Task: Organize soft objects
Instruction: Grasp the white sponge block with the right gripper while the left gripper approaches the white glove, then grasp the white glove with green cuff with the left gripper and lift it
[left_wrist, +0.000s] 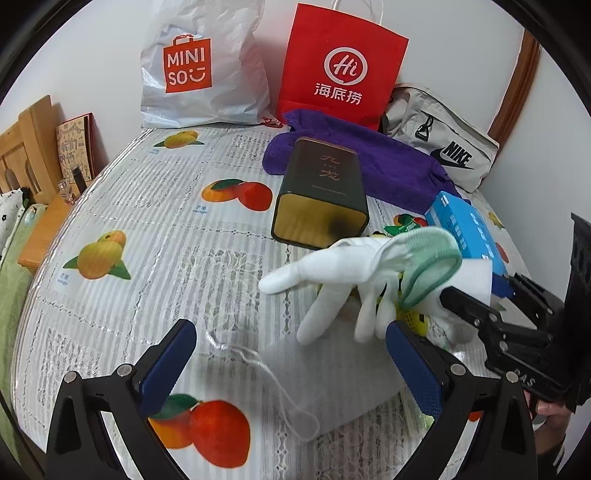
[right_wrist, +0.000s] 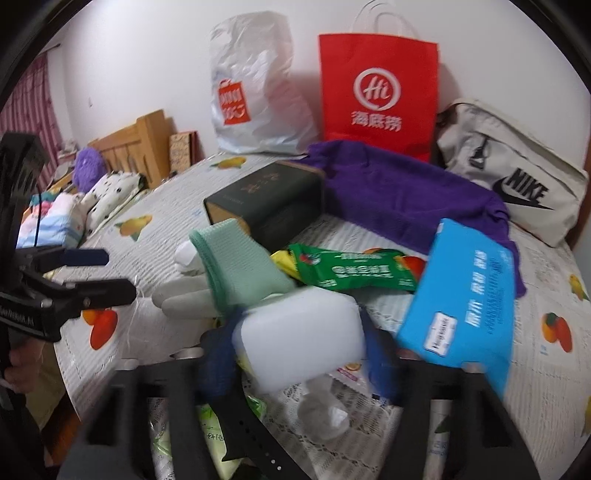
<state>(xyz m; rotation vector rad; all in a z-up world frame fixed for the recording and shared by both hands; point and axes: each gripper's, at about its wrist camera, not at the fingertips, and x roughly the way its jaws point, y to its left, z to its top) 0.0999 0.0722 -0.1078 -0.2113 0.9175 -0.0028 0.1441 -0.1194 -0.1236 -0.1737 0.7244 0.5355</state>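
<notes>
White foam, a soft block (right_wrist: 301, 338), sits squeezed between the blue pads of the right claw (right_wrist: 295, 354), raised a little above the bed (left_wrist: 110, 206). A white glove with a green cuff (left_wrist: 354, 280) is draped over the block's far end, its fingers hanging down toward the sheet. The left claw (left_wrist: 284, 369) stands wide with nothing between its pads, hovering near the bed's front edge over a small white drawstring pouch (left_wrist: 314, 373). Behind the glove, toward the middle of the bed, lies a dark green tin (left_wrist: 321, 192) on its side, touching a purple towel (left_wrist: 369, 158) that runs toward the far right corner. A blue box (right_wrist: 461, 291) leans just beside the right claw, and a green packet (right_wrist: 351, 269) lies between it and the tin. Against the wall at the far edge stand a white plastic bag (left_wrist: 199, 66), a red paper bag (left_wrist: 340, 62) and a grey Nike bag (left_wrist: 443, 140).
</notes>
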